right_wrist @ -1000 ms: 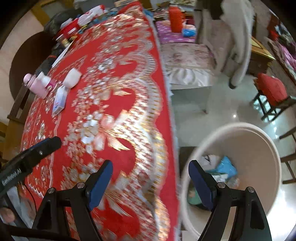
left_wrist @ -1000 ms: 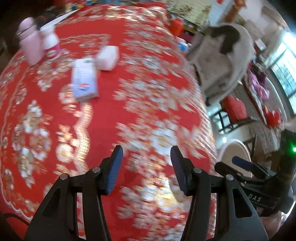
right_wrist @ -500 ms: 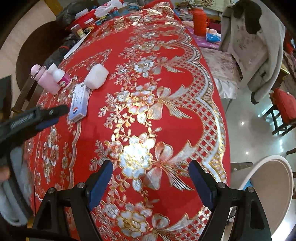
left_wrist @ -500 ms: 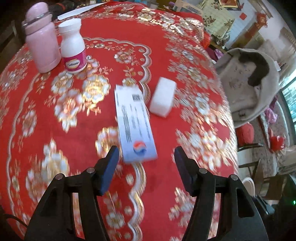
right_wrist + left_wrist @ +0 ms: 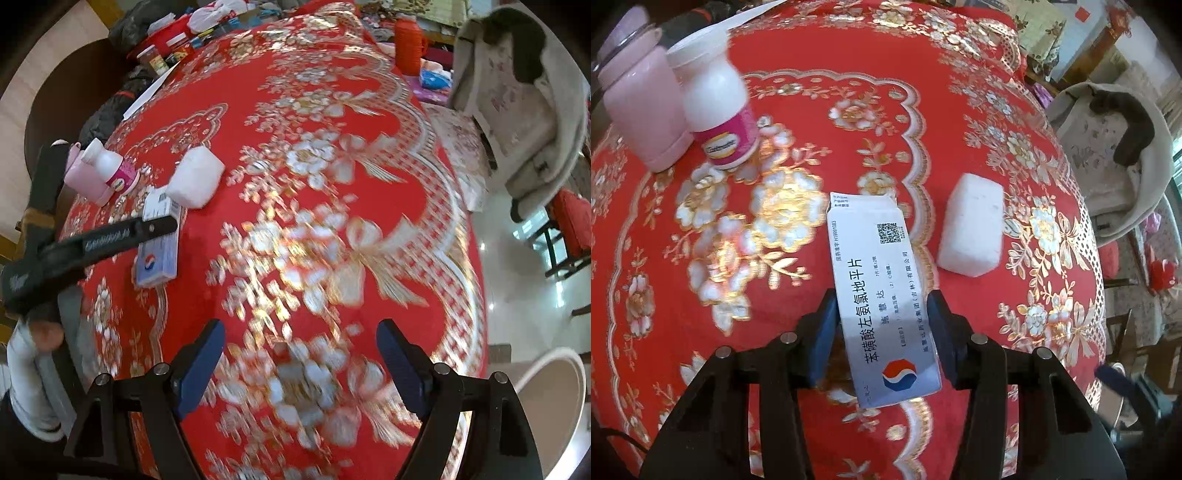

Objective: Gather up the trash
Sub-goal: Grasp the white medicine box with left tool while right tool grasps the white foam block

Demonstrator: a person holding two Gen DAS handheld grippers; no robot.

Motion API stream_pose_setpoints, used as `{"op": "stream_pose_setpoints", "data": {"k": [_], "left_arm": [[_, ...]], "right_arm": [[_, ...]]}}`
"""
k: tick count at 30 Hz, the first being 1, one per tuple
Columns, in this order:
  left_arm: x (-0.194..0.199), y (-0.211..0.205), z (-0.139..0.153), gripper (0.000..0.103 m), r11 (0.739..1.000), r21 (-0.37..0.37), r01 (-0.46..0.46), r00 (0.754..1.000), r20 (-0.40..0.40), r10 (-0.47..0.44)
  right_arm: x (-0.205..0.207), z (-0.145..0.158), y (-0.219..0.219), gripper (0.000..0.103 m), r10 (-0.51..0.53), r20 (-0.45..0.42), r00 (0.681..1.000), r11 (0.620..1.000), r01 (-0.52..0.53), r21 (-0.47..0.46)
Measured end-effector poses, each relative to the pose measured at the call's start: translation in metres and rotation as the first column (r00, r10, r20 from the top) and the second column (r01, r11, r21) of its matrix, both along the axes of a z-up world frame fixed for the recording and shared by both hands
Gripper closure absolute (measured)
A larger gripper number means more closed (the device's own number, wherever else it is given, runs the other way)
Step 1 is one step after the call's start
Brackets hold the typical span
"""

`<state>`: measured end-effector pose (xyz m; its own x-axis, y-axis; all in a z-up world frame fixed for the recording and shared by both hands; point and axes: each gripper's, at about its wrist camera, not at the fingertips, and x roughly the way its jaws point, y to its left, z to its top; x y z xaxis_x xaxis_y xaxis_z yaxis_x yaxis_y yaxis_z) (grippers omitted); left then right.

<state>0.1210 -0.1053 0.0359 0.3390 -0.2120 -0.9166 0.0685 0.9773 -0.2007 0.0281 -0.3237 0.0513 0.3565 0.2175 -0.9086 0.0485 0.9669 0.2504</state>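
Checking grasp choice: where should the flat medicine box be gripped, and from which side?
Grip the medicine box across its narrow width, on the two long edges near the logo end, coming from above. It lies flat, and the left gripper already straddles it there.

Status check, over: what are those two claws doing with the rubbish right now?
Left gripper: jaws just closing around medicine box, contact unclear. Right gripper: open, empty. White block beside box, apart.

A box lies flat on the tabletop between the left tool's fingers. A block lies just ahead to its right. Two bottles stand side by side, far ahead to its left.
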Motion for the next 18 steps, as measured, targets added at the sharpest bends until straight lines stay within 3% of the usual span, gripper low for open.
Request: {"op": "stream_pose_setpoints", "data": {"k": [12,17,18], "left_arm": [[-0.037,0.070,0.003,0.057,0.993,-0.009,-0.119,0.993,0.014,0.119],[-0.046,0.078,0.003,0.057,0.990,-0.015,-0.140,0.990,0.025,0.140],[-0.048,0.078,0.002,0.057,0.990,-0.016,-0.141,0.990,0.025,0.142]], "right_arm": [[0.115,-0.007,0.066,0.022,0.053,0.019,0.998,0.996,-0.054,0.065],[0.143,-0.017,0.086,0.042,0.084,0.010,0.996,0.995,-0.084,0.045],[0.145,-0.019,0.088,0.056,0.085,0.008,0.996,0.996,-0.085,0.022]]}}
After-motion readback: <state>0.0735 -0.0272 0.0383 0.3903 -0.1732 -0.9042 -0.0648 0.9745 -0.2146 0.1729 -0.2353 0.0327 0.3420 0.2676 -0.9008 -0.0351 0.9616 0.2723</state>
